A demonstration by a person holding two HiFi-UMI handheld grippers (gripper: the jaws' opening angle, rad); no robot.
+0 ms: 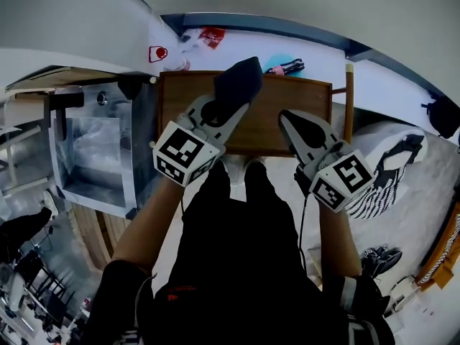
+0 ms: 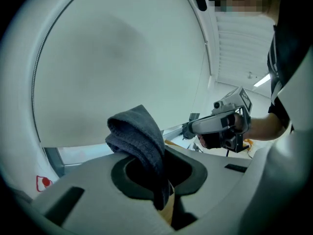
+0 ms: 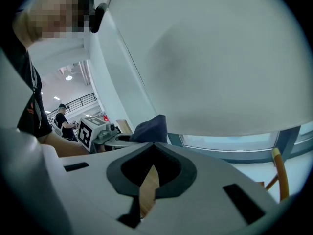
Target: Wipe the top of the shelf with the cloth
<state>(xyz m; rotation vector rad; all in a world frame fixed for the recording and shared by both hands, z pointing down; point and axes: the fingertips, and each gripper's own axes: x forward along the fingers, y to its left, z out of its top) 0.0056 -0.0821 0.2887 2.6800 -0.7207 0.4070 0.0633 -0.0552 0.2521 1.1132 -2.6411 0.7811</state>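
Above the person's black clothing [image 1: 237, 264], the cloth [image 1: 241, 81] is being pinched by the left gripper [image 1: 224, 110] over the shelf top's [image 1: 295, 95] far edge, seemingly not yet touching it, while the right gripper [image 1: 287, 117] is being held empty, jaws pressed together, nearer the right edge. The cloth should be lowered flat and swept edge to edge, the wooden post [image 1: 349, 99] at the right edge being avoided.

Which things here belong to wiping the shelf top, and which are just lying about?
Belongs: cloth, left gripper clamping it, wooden shelf top.
Lying about: red packet, teal object, striped fabric, metal cabinet.
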